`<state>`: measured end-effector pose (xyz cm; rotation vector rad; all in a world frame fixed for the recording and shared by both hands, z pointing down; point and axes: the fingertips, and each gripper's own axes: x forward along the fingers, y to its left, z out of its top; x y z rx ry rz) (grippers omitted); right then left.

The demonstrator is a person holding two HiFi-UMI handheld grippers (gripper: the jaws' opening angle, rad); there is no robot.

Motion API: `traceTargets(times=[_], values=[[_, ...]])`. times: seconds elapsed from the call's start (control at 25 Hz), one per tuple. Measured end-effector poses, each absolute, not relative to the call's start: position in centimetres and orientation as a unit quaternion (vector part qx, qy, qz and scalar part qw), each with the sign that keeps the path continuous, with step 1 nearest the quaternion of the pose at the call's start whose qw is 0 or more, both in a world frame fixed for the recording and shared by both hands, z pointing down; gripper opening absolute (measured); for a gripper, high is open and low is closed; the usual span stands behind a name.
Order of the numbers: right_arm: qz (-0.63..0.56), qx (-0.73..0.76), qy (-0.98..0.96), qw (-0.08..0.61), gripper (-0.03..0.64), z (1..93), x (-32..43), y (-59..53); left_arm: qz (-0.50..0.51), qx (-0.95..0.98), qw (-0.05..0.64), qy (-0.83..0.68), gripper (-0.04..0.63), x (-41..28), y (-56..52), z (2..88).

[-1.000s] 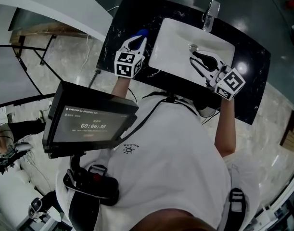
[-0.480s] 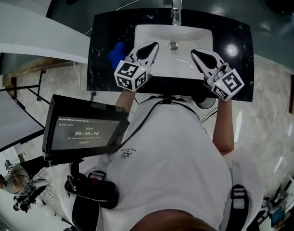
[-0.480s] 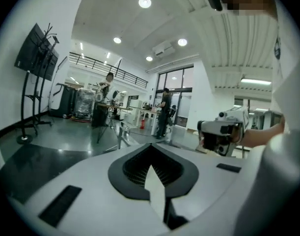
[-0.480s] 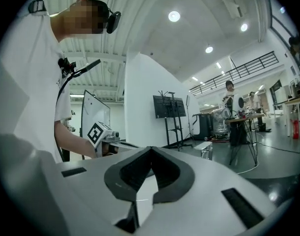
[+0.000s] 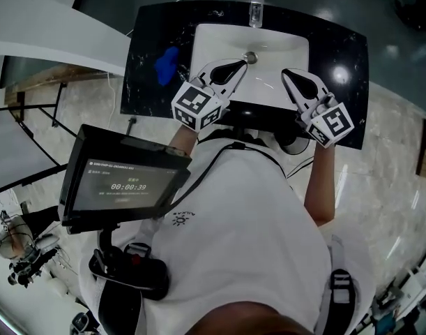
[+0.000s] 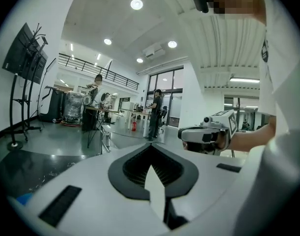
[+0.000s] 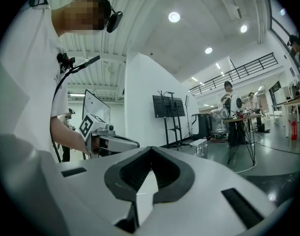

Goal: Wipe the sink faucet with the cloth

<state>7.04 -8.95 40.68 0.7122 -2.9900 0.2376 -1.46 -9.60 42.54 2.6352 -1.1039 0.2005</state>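
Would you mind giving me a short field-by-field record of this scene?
cloth: blue, on the counter left of the sink, not held
faucet: behind the sink, untouched
left gripper: shut, empty, over the sink
right gripper: jaws just closed on nothing, over the sink
wiping: not started

Lab hall, workbenches [image 7: 240, 118], screen stands [image 7: 168, 106]
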Motion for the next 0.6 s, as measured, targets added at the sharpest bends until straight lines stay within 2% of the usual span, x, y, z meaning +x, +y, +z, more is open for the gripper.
traceTargets(times=[0.2, 0.4, 0.6], values=[[0.081, 0.218, -0.972, 0.021, 0.005, 41.1, 7.4, -8.6, 0.074, 0.908, 0.133, -0.391, 0.002, -1.6, -7.7, 42.3], [0.078, 0.172, -0.982, 0.023, 0.005, 41.4, 1.8, -9.8, 0.07, 0.898, 0.13, -0.415, 0.002, -6.6, -7.3, 42.4], [0.076, 0.156, -0.985, 0.025, 0.005, 41.3, 1.6, -12.6, 0.051, 0.902, 0.119, -0.413, 0.002, -5.8, -9.7, 41.5]])
